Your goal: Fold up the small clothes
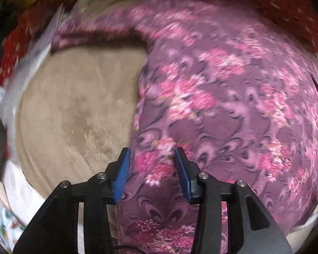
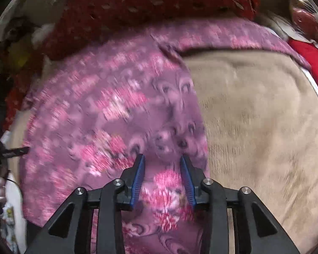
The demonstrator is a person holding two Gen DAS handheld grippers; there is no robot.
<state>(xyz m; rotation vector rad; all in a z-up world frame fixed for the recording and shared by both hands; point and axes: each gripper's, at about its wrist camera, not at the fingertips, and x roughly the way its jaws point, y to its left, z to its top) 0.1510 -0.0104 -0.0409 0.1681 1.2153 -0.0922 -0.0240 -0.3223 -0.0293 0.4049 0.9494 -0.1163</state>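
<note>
both grippers, left (image 1: 152, 158) and right (image 2: 162, 165), are held with fingers spread over a purple flowered garment (image 1: 222, 105) that is laid on a beige blanket (image 1: 78, 110).

A beige fleece blanket (image 1: 78, 105) lies below a red knitted fabric (image 2: 150, 10).

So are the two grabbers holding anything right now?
Left gripper: open, over the purple floral garment, holding nothing.
Right gripper: open, over the same garment, holding nothing.
</note>
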